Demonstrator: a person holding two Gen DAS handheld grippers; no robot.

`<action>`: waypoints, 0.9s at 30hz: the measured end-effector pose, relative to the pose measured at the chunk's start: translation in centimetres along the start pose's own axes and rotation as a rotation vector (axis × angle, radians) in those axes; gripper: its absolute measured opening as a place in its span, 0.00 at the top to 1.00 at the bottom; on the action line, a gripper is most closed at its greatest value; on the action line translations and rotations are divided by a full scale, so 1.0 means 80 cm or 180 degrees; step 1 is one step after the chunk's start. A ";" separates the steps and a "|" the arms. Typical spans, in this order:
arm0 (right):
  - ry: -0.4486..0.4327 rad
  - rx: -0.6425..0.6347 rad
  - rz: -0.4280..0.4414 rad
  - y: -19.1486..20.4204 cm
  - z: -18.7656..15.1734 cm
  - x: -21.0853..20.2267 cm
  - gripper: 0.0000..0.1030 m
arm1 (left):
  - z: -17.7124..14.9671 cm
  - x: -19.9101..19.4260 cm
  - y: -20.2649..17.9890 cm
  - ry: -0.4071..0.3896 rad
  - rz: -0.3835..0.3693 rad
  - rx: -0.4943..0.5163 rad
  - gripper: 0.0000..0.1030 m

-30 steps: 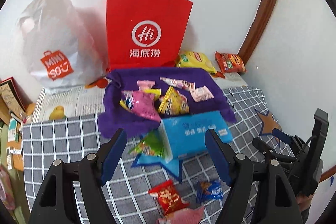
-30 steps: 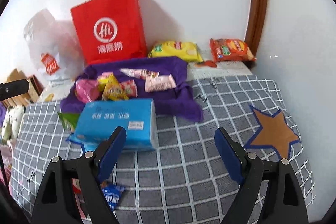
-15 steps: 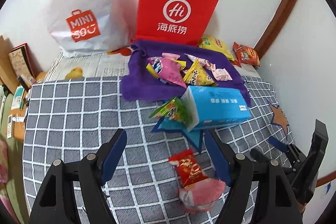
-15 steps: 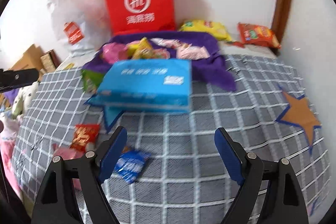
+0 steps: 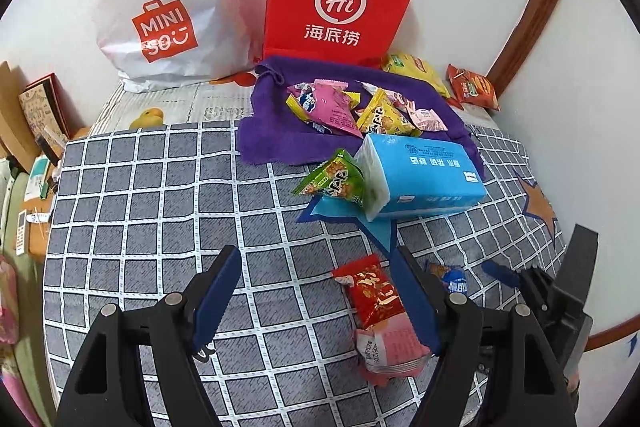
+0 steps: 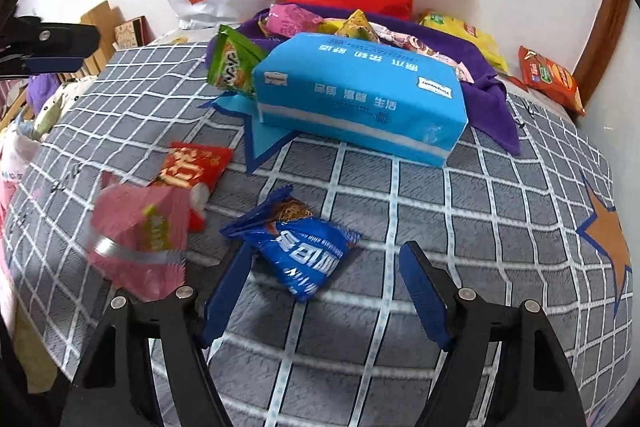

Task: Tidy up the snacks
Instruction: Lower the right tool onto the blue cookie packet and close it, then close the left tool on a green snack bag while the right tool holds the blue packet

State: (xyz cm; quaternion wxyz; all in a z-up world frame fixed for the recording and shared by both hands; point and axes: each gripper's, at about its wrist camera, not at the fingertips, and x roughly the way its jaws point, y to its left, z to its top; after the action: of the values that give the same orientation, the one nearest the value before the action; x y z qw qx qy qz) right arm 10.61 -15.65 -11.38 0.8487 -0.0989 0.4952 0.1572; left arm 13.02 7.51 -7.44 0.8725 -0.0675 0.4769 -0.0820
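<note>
Several snacks already sit on the purple towel (image 5: 280,143). 3 packets remain on the bed: red (image 5: 374,293), pink (image 5: 390,351) and blue (image 6: 304,253). Both grippers, left (image 5: 316,297) and right (image 6: 326,293), hover wide open, empty.

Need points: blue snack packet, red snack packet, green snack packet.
blue snack packet (image 6: 306,255), right wrist view, middle of the front face.
red snack packet (image 5: 374,293), left wrist view, printed centre.
green snack packet (image 5: 334,179), left wrist view, middle of the front.

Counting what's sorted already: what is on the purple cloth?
On the purple cloth: pink, yellow and pale pink snack packets. The blue tissue pack covers its near edge.
</note>
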 end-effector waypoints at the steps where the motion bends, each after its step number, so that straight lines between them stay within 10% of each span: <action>1: -0.0014 0.0005 -0.0022 -0.002 0.003 0.004 0.26 | 0.001 0.002 0.000 0.0008 -0.0004 0.0002 0.28; 7: 0.0066 0.0002 0.0033 -0.010 0.018 0.031 0.28 | 0.003 0.014 0.006 0.0070 0.0037 -0.0044 0.28; 10: 0.0061 0.0101 0.0193 -0.016 0.017 0.038 0.55 | -0.001 0.020 0.006 0.0116 0.0021 -0.0081 0.28; 27: -0.0219 0.0618 -0.0336 -0.132 0.006 0.021 0.57 | 0.040 0.088 -0.012 0.0091 0.0045 -0.0285 0.28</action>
State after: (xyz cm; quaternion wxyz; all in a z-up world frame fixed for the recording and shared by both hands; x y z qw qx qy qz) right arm 15.62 -25.03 -12.45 0.8779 -0.0368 0.4727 0.0669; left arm 19.39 5.26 -11.30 0.8622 -0.1019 0.4930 -0.0554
